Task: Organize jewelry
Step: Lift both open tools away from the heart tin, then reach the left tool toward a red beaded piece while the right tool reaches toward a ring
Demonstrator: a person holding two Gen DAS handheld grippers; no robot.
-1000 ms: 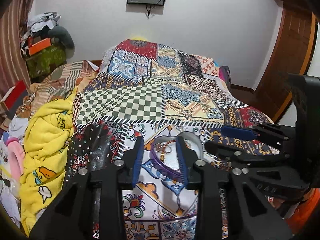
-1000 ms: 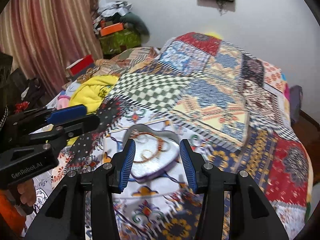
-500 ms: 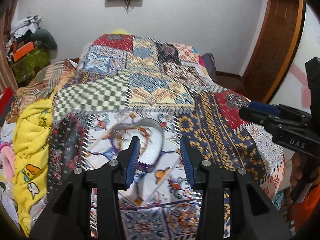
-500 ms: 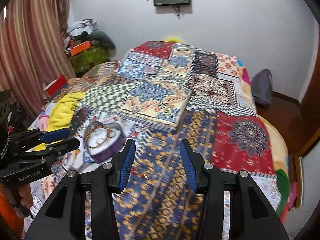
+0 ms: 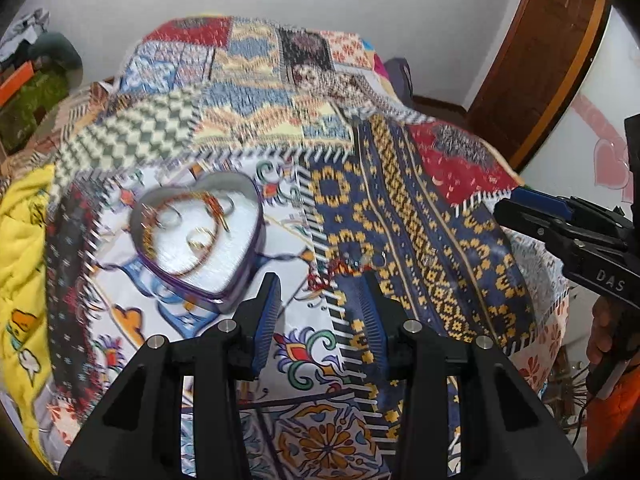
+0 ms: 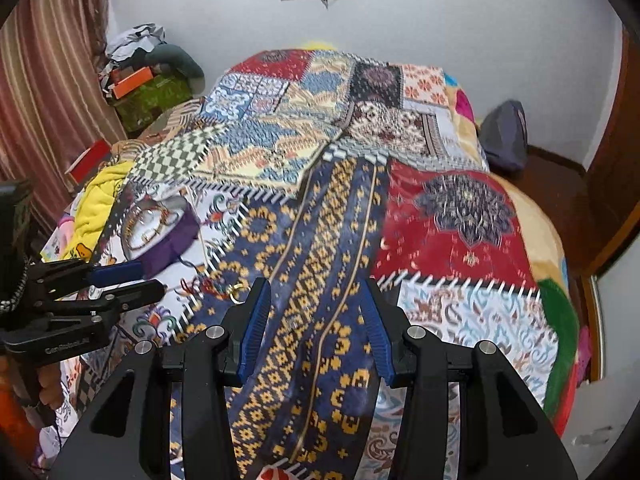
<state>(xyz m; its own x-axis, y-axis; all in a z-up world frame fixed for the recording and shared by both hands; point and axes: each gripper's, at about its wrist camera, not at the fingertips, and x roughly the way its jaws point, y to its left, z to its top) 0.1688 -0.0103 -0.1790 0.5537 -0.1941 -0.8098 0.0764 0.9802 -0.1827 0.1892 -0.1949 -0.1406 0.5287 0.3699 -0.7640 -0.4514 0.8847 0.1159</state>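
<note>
A purple heart-shaped tin [image 5: 224, 280] with a white inside lies on the patchwork bedspread [image 5: 420, 220]; it holds bangles and rings. In the right wrist view the tin [image 6: 176, 236] sits at the left. Right of it a loose red thread bracelet with small rings [image 5: 348, 267] rests on the blue and yellow patch; this loose jewelry [image 6: 218, 286] also shows from the right. My left gripper [image 5: 320, 308] is open and empty, just short of the loose pieces. My right gripper [image 6: 316, 320] is open and empty over the blue and yellow patch, right of the jewelry.
A yellow blanket [image 5: 20, 248] is bunched along the bed's left side. Boxes and clothes [image 6: 144, 80] are piled in the far left corner by a striped curtain [image 6: 44, 80]. A wooden door [image 5: 548, 48] stands at the right, and a grey bag [image 6: 506, 136] lies on the floor.
Both grippers have swung right, away from the heart tin. The left one now faces the loose bracelet and rings; the right one is over the blue and yellow patch. Both stayed open.
</note>
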